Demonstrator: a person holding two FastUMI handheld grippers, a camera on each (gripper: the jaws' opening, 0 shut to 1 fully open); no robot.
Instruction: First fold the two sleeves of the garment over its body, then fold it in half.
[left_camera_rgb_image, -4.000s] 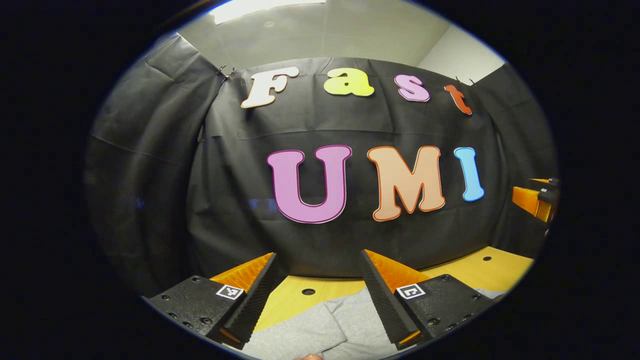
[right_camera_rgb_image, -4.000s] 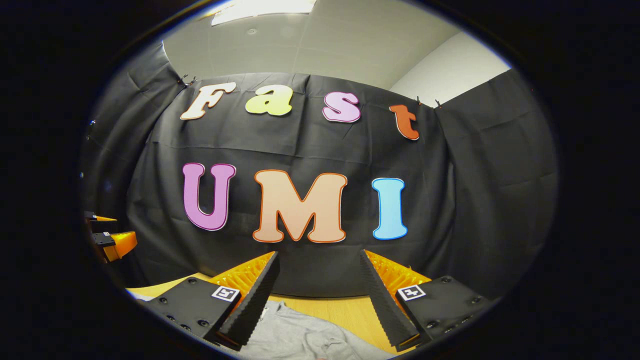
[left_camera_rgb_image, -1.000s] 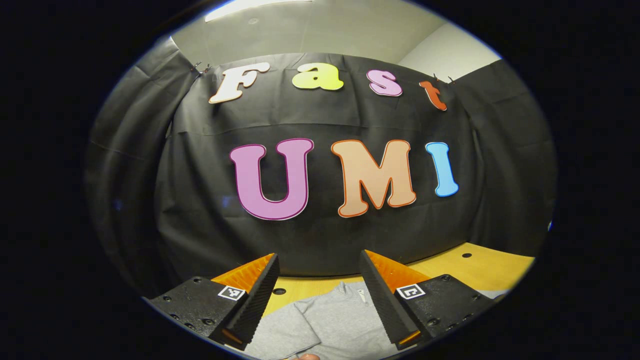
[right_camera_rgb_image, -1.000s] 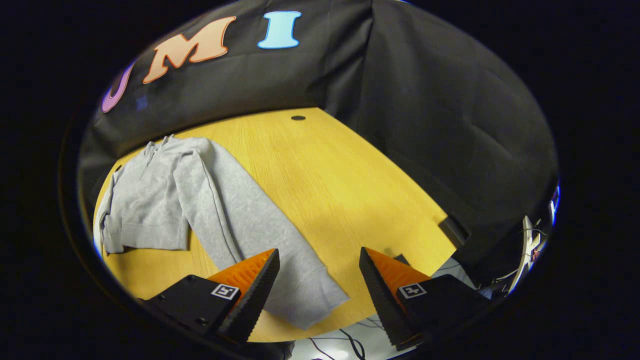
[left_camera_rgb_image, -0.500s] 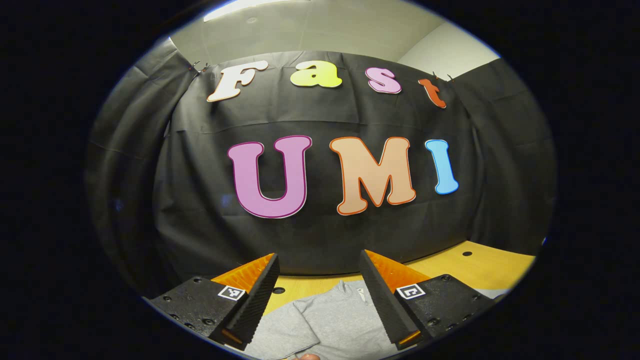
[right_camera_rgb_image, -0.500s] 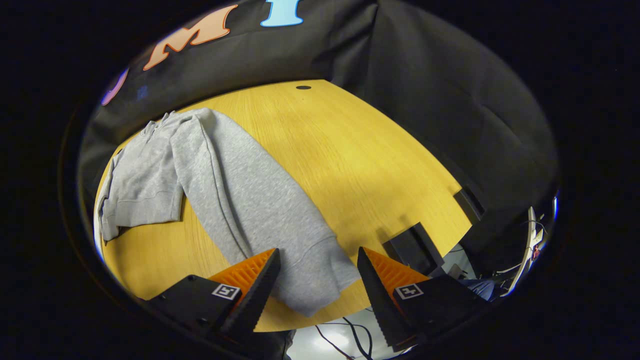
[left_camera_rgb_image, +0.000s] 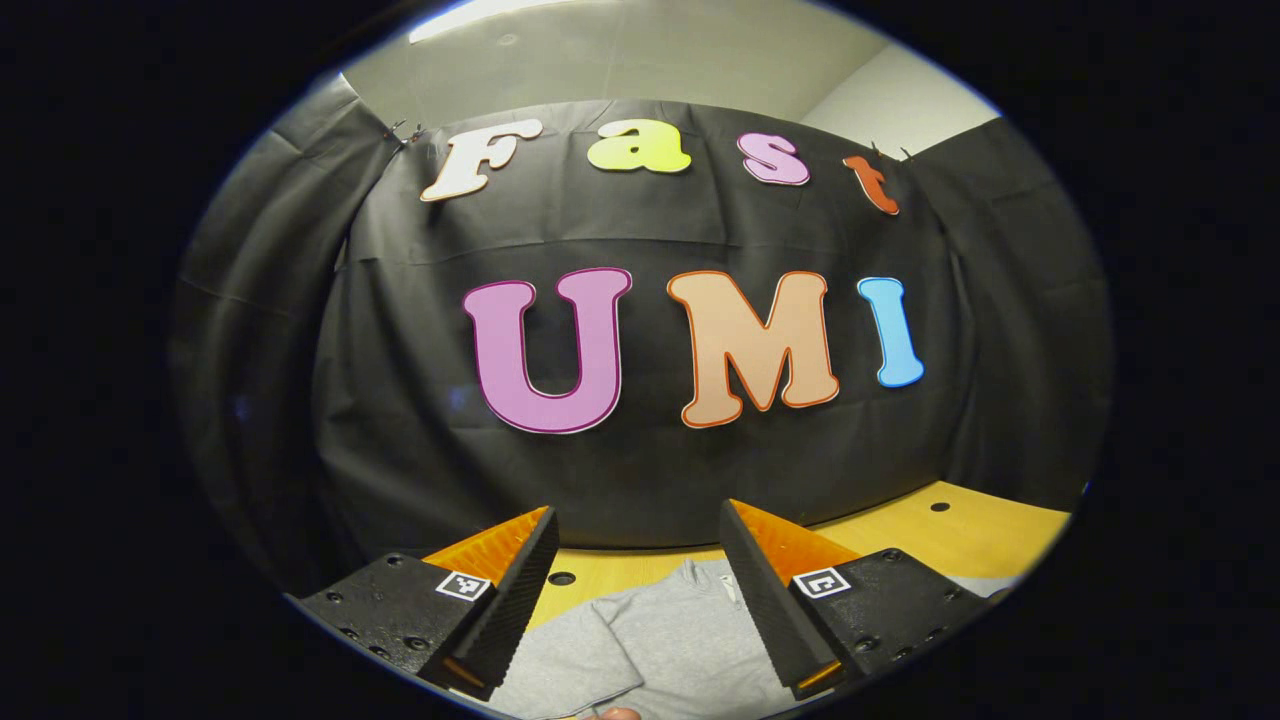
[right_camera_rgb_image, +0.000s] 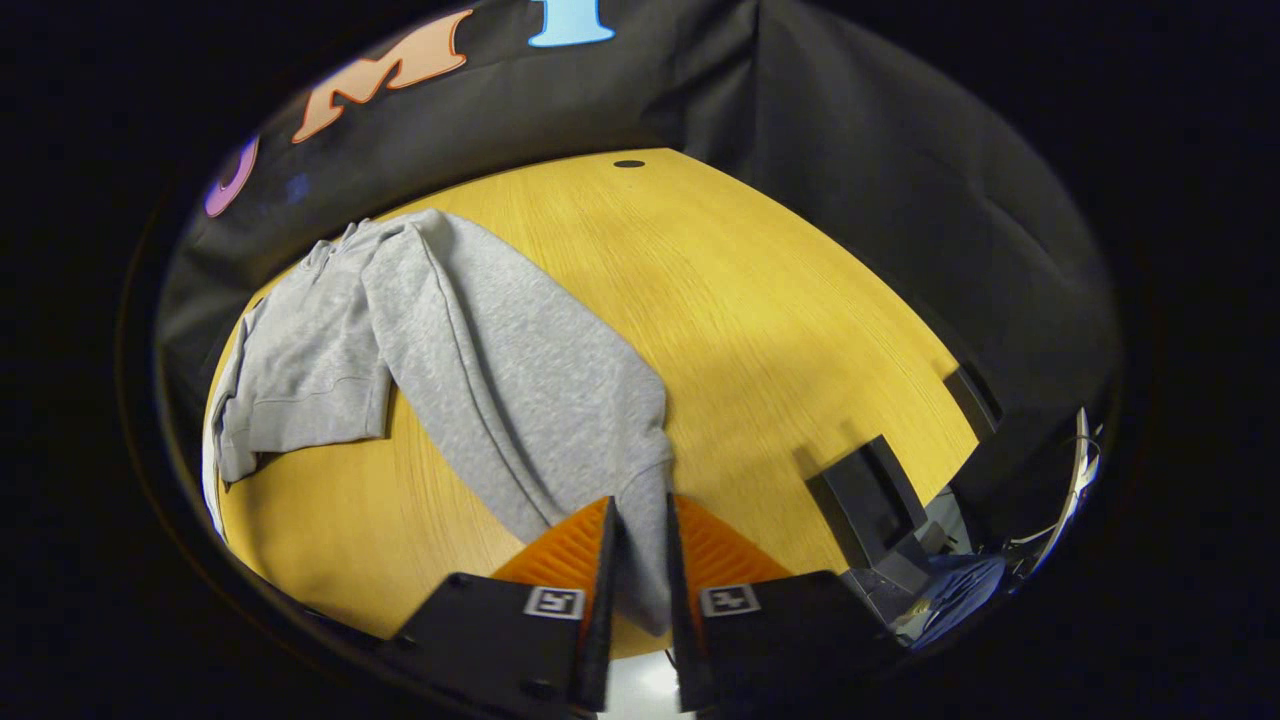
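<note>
Right gripper (right_camera_rgb_image: 640, 515): 2 fingers nearly together, pinching cuff end of sleeve (right_camera_rgb_image: 520, 370) between them, near table's front edge. Sleeve runs from fingers up-left to shoulder of grey garment (right_camera_rgb_image: 300, 360), which lies flat on yellow table (right_camera_rgb_image: 780, 300), collar toward black cloth wall. Dark block (right_camera_rgb_image: 865, 500) sits on table just right of fingers.

Left gripper (left_camera_rgb_image: 637, 545): fingers spread wide, holding nothing, raised over garment (left_camera_rgb_image: 670, 640); collar and folded sleeve visible between them. Table (left_camera_rgb_image: 960, 530) beyond.
</note>
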